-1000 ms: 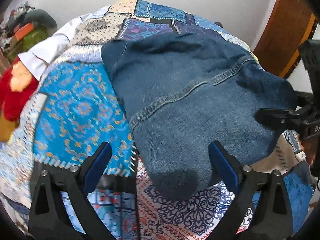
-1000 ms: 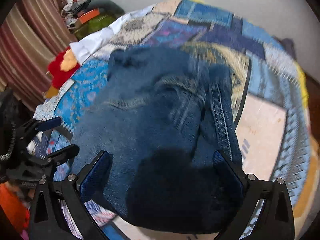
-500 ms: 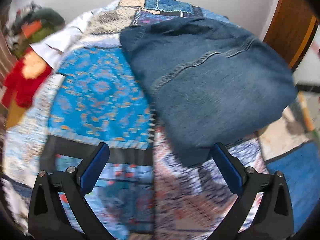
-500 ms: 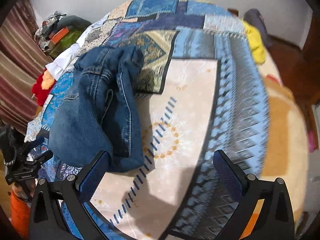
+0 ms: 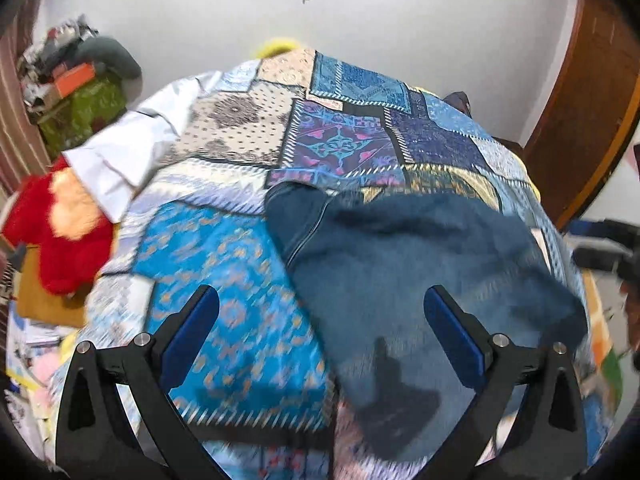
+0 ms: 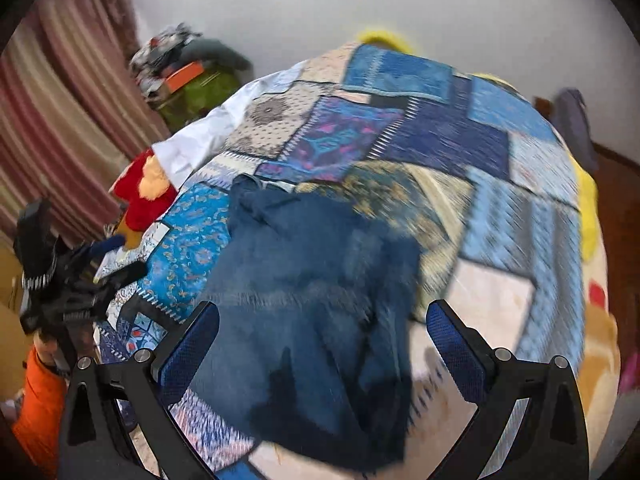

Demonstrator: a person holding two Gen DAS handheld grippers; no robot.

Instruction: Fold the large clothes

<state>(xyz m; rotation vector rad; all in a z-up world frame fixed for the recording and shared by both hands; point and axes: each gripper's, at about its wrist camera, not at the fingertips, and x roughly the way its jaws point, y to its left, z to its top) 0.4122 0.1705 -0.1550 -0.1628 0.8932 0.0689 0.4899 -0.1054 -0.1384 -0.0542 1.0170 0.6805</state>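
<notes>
1. At the far left of the left wrist view, a red and orange plush toy (image 5: 56,240) and a white folded cloth (image 5: 128,160) sit on the edge of the bed, well apart from the work and of no part in it.
2. The left gripper (image 5: 320,332) hovers over the patchwork quilt in blues and cream (image 5: 224,264), its blue-padded fingers (image 5: 192,332) wide apart, holding nothing and touching nothing.
3. The dark blue denim garment, folded into a bundle (image 5: 416,280), lies on the quilt ahead and to the right of that gripper; only the right-hand pad overlaps it in the picture.
4. Its long axis seems to run from the near edge of the bed away toward the wall, leaning slightly left (motion blur softens the outline, so I judge this loosely).
5. In the right wrist view the same denim bundle (image 6: 320,300) lies almost straight ahead of the right gripper (image 6: 322,344), filling the space between its fingers, so I judge the right hand the better placed for the next grasp.
6. The right gripper's blue pads (image 6: 452,352) are likewise spread wide, empty, and above the cloth rather than on it, as far as I can tell.
7. The fold looks largely made; what remains seems to be a last tidy or moving the bundle aside.
</notes>
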